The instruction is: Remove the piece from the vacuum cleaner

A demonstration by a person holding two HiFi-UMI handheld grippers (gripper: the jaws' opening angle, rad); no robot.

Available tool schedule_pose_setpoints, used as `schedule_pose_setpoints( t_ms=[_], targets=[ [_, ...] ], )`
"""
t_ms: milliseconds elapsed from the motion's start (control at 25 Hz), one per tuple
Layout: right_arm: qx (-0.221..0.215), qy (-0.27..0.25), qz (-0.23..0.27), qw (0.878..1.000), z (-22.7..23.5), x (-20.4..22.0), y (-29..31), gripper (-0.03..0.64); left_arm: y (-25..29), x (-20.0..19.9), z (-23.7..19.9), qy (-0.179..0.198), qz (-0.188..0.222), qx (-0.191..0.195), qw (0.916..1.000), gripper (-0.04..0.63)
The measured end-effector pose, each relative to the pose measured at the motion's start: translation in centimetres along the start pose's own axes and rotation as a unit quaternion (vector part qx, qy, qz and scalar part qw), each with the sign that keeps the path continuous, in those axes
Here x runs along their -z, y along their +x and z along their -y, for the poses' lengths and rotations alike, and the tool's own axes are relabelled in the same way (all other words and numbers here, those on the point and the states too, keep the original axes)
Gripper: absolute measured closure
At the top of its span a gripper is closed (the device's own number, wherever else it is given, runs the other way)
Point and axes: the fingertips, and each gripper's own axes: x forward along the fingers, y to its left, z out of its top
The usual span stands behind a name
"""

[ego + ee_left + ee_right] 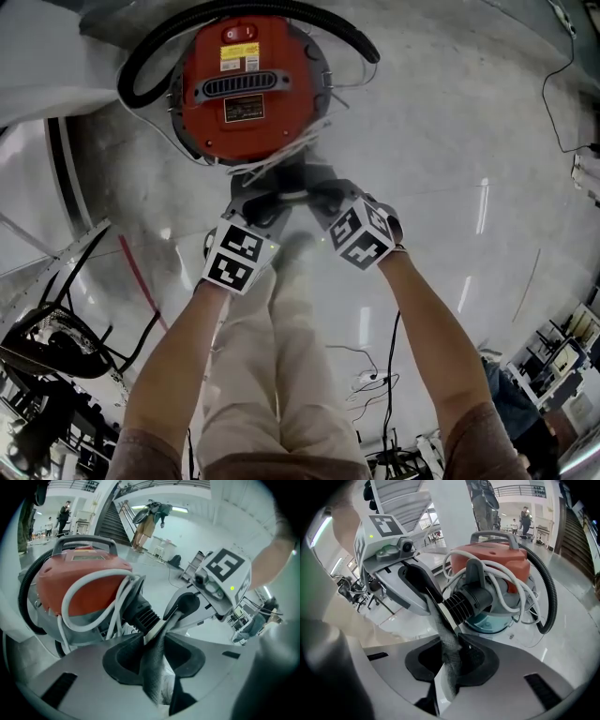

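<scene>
The red vacuum cleaner (246, 89) stands on the pale floor ahead of me. A black ribbed connector (468, 601) sticks out of its front. From that connector a flat grey piece (446, 637) runs toward me. My right gripper (450, 651) is shut on this grey piece. My left gripper (157, 644) grips the same piece (154, 665) from the other side, just short of the connector (143, 613). In the head view both grippers meet below the vacuum, the left gripper (272, 202) and the right gripper (319, 197) close together.
A white cord (93, 581) is looped round the vacuum body, and a black hose (548, 597) curves round its side. Black chairs and cables (47, 347) stand at the left. My legs are directly below the grippers. People and a staircase are far behind.
</scene>
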Motion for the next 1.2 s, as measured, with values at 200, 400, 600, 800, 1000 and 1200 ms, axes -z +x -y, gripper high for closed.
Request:
schedule_pose_setpoints(
  t_ms=[200,400,600,800,1000,1200],
  targets=[
    [0.008,0.018,0.005,1.000,-0.3,0.1,0.2,0.569,-0.2,0.3,0.0,-0.007,0.001,-0.003,1.0000,0.483],
    [0.010,0.029,0.004,1.000,-0.9,0.4,0.3,0.571,-0.4,0.9,0.3,-0.010,-0.005,-0.002,0.9999,0.485],
    [-0.014,0.009,-0.005,1.000,-4.1,2.0,0.1,0.577,-1.3,3.3,2.4,0.018,-0.028,0.025,0.9991,0.500],
    [-0.015,0.046,0.006,0.999,-5.4,2.0,-1.1,0.577,-2.4,3.4,3.4,0.039,-0.042,0.037,0.9977,0.505],
    [0.006,0.093,0.035,0.995,-6.2,0.2,-4.9,0.577,-5.3,0.6,5.1,0.065,-0.034,0.047,0.9962,0.505],
    [0.025,0.125,0.061,0.990,-7.3,-1.6,-10.1,0.575,-9.2,-2.7,8.0,0.090,-0.036,0.052,0.9939,0.505]
  ],
)
